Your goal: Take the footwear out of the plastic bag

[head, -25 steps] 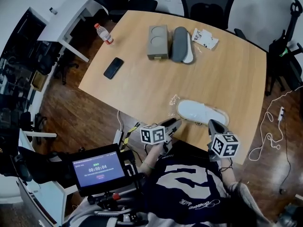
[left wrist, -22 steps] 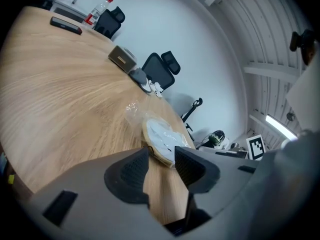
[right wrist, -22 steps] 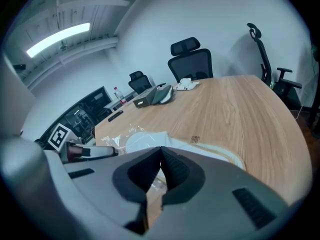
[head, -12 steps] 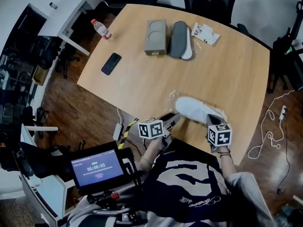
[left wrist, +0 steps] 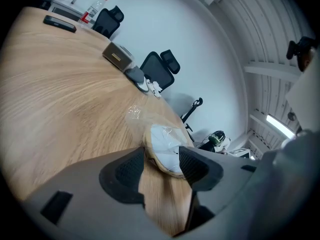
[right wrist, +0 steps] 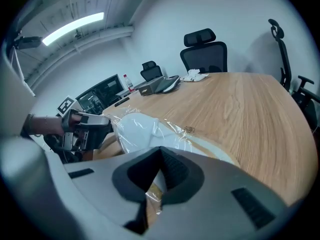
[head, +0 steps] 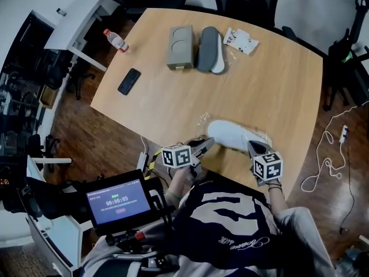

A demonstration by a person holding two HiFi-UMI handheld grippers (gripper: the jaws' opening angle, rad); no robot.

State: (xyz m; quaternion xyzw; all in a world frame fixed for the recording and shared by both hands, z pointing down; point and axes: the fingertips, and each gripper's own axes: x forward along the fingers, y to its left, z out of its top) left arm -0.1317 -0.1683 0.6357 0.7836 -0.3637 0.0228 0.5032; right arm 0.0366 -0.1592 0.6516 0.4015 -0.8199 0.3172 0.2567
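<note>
A white slipper point(head: 235, 135) lies inside a clear plastic bag point(head: 203, 119) near the front edge of the wooden table point(head: 277, 91). My left gripper point(head: 207, 143) is at the slipper's left end. In the left gripper view its jaws are opening, with the bagged slipper's end point(left wrist: 164, 149) between the pads and no firm press on it. My right gripper point(head: 251, 146) is at the slipper's right end. In the right gripper view its jaws point(right wrist: 160, 159) are shut and pinch the plastic film point(right wrist: 172, 134) at the bag's edge.
At the table's far side lie a grey box point(head: 179, 46), a grey slipper point(head: 207, 49) and a crumpled empty bag point(head: 241, 40). A phone point(head: 128, 81) and a water bottle point(head: 116, 40) sit at the left. Office chairs point(head: 248, 4) stand behind the table; a screen point(head: 118, 201) sits below left.
My left gripper's jaws have spread wider around the slipper's left end. Both grippers have edged closer to the bagged slipper, which has shifted slightly left.
</note>
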